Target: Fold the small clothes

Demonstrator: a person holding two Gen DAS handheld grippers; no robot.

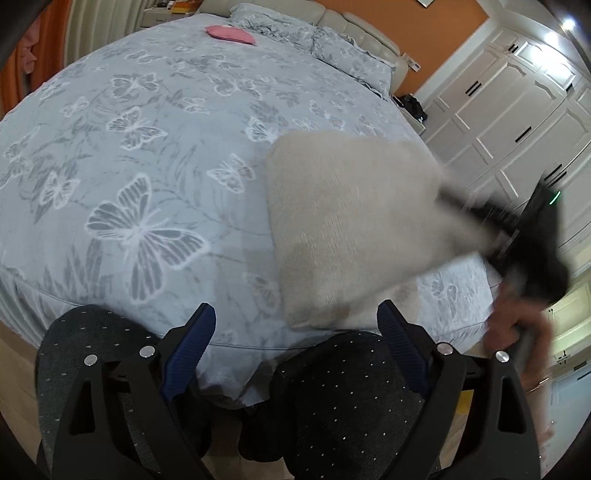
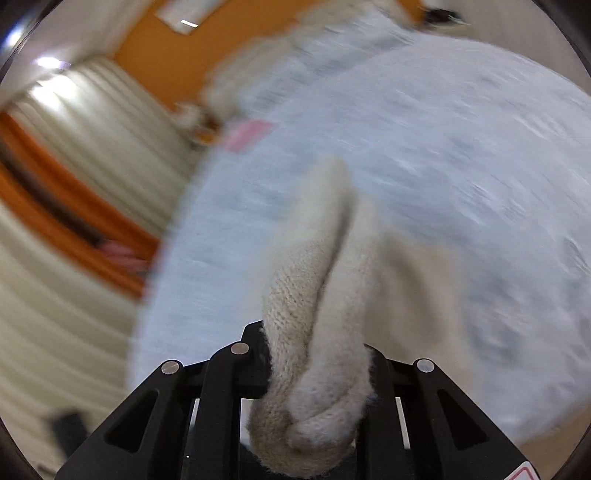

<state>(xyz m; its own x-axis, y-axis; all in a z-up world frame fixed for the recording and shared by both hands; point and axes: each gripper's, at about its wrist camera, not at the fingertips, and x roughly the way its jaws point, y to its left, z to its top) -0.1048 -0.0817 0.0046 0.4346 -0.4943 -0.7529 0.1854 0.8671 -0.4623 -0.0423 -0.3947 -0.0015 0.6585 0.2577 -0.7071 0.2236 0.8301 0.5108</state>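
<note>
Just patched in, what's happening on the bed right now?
The right gripper is clamped on a bunched end of a cream knit garment and holds it lifted above the butterfly-print bedspread; both views are motion-blurred around it. The left gripper is open and holds nothing, hanging near the foot edge of the bed, beside the garment's lower corner. A pink item lies far up the bed by the pillows. The garment shows no finished fold yet.

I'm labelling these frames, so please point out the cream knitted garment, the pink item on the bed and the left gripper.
cream knitted garment [image 1: 343, 221]: left wrist view, middle of the lifted cloth.
pink item [image 1: 231, 34]: left wrist view, its centre, far on the bed.
left gripper [image 1: 299, 314]: left wrist view, midway between fingertips.
</note>
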